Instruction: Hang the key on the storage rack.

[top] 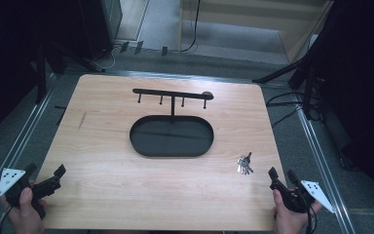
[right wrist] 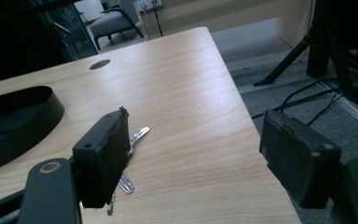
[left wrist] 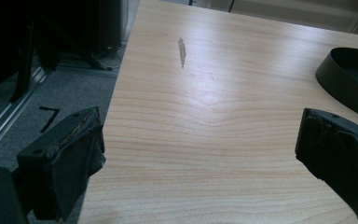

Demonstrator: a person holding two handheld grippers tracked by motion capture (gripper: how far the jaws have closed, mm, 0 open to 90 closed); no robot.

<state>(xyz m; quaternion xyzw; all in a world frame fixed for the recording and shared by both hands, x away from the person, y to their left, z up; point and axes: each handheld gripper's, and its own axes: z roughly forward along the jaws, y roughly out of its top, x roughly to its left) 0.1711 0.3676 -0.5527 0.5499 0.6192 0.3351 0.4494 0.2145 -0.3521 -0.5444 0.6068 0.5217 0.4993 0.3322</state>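
Note:
A bunch of keys [top: 244, 164] lies on the wooden table [top: 107, 165] at the front right, just left of my right gripper [top: 282, 176]. In the right gripper view the keys [right wrist: 137, 136] show partly behind the left jaw; the right gripper [right wrist: 193, 156] is open with nothing between its jaws. A black oval tray [top: 171, 136] with a hook rack [top: 173, 94] rising from its far side stands mid-table. My left gripper [top: 44, 170] is open at the front left corner, and in the left gripper view it [left wrist: 198, 142] has bare wood between its jaws.
The tray's rim shows at the right in the left gripper view [left wrist: 349, 77] and at the left in the right gripper view [right wrist: 23, 119]. Cables [top: 292, 105] and dark stand legs [top: 282, 73] lie on the floor beside the table. A dark smudge [top: 82, 120] marks the wood at left.

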